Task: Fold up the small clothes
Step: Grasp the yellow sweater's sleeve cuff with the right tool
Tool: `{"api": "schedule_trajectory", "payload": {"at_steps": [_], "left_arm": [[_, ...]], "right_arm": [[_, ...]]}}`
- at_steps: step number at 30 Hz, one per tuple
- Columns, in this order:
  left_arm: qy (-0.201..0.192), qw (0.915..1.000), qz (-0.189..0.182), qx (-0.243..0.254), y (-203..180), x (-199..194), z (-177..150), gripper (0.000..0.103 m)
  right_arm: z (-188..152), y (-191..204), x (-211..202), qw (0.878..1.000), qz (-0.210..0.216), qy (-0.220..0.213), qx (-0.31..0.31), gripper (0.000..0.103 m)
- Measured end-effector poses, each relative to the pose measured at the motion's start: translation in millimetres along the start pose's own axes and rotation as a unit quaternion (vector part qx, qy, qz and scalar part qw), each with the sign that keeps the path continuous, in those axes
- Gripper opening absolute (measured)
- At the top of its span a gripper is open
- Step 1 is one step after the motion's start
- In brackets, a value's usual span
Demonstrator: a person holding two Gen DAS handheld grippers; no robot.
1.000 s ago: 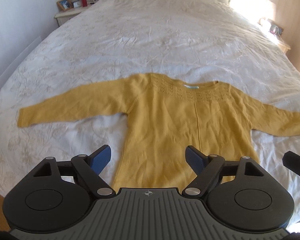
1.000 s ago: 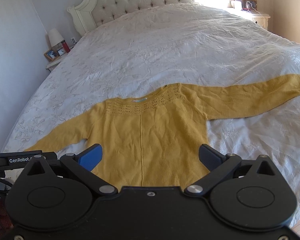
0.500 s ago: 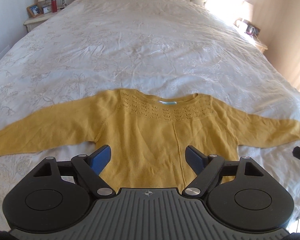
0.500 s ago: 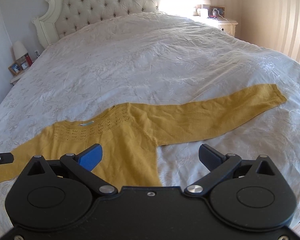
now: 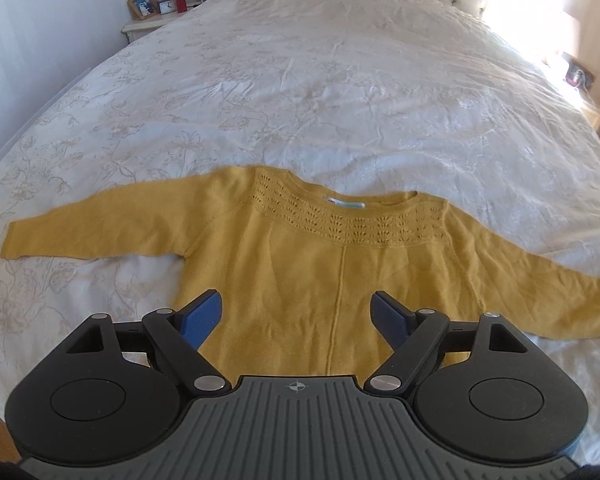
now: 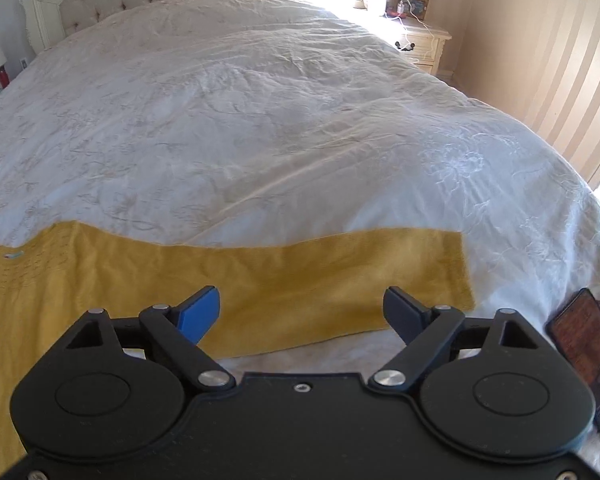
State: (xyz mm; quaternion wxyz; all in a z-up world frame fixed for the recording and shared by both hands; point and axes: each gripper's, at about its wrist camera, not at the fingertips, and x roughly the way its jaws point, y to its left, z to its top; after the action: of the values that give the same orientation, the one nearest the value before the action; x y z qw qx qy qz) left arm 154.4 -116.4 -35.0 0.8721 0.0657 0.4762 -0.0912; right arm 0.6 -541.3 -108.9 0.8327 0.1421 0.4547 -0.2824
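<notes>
On the white bedspread (image 5: 340, 80), the yellow sweater (image 5: 320, 272) lies under both spread grippers (image 5: 298, 312) (image 6: 300, 312), the right closing, neither gripping.

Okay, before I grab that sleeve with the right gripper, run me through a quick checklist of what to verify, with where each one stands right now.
1. Sweater lies flat on the bed: ok.
2. Right sleeve stretched out straight, cuff in view: ok.
3. Right gripper lined up over the sleeve: ok; jaws closing, nothing pinched.
4. Left gripper open, empty, over the sweater's body: ok.
5. Phone beside the cuff, clear of the fold path: cannot tell.
6. Left sleeve flat: ok.
</notes>
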Motion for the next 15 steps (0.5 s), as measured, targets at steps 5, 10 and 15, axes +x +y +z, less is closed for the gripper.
{"api": "schedule_trajectory", "payload": {"at_steps": [5, 10, 15], "left_arm": [[0.017, 0.9997, 0.012, -0.009, -19, 1, -8, 0.079], [0.029, 0.9992, 0.026, -0.014, -29, 0, -14, 0.078], [0.033, 0.9987, 0.037, -0.006, -30, 0, -16, 0.078]], "right_arm": [[10, -56, 34, 0.999, -0.028, 0.028, -0.002, 0.082], [11, -86, 69, 0.997, -0.019, 0.071, 0.015, 0.077], [7, -92, 79, 0.995, 0.004, 0.09, 0.04, 0.043]]}}
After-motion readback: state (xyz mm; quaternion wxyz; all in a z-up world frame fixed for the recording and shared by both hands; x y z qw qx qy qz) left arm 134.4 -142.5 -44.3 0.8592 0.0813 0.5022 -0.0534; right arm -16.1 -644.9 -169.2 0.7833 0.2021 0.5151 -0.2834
